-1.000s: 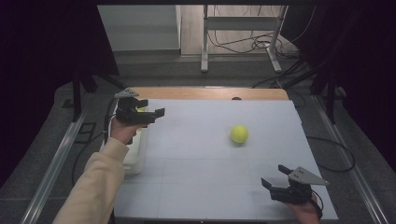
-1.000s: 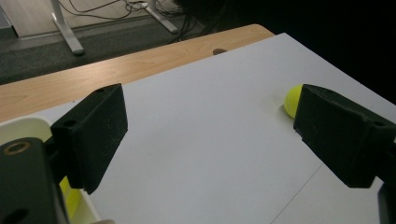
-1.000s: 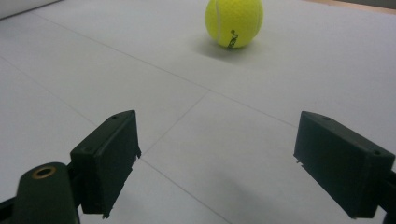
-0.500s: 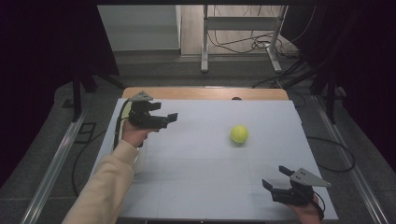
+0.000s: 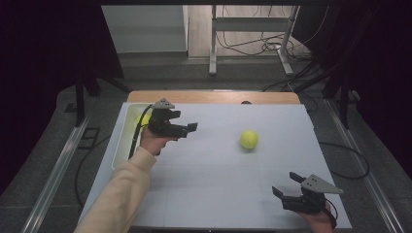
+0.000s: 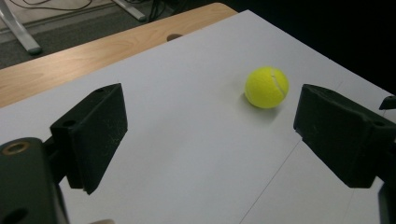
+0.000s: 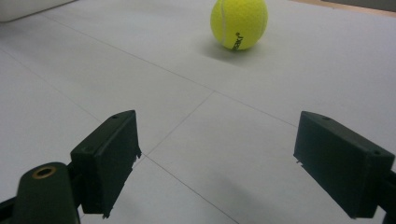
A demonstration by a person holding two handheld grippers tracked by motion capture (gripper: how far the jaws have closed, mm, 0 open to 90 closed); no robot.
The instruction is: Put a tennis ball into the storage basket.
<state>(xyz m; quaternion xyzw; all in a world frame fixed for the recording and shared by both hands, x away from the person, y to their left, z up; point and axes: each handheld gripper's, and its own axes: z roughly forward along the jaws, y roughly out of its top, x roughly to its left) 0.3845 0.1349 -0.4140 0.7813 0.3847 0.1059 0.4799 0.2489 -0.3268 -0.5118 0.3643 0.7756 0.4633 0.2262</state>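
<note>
Two grippers are in your hands, and both stand spread with nothing between the jaws. Your left gripper [image 5: 190, 129] hangs over the far left part of the white table [image 5: 214, 194], pointing right toward the ball [image 5: 248, 139], with clear table between them. In the left gripper view the ball [image 6: 266, 87] lies ahead and a little toward the right-hand jaw, resting on the white surface with its seam showing; the two black jaws stand wide on either side of bare table. Beyond the white sheet you can see a strip of wooden edge [image 6: 93, 51].

Your right gripper [image 5: 284, 190] sits low at the near right corner of the table, well apart from the ball, jaws pointing left and away from you. In the right gripper view the ball [image 7: 239, 23] lies far ahead near the top of the picture, roughly centred between the open jaws, with black lettering on its lower side and a soft shadow to its left.

Just behind your left gripper, at the table's left edge, stands a white tray [image 5: 120, 145] with a second yellow ball [image 5: 144, 119] in its far end, partly hidden by the gripper. Your left sleeve [image 5: 119, 194] runs up from the bottom of the high view alongside that tray.
</note>
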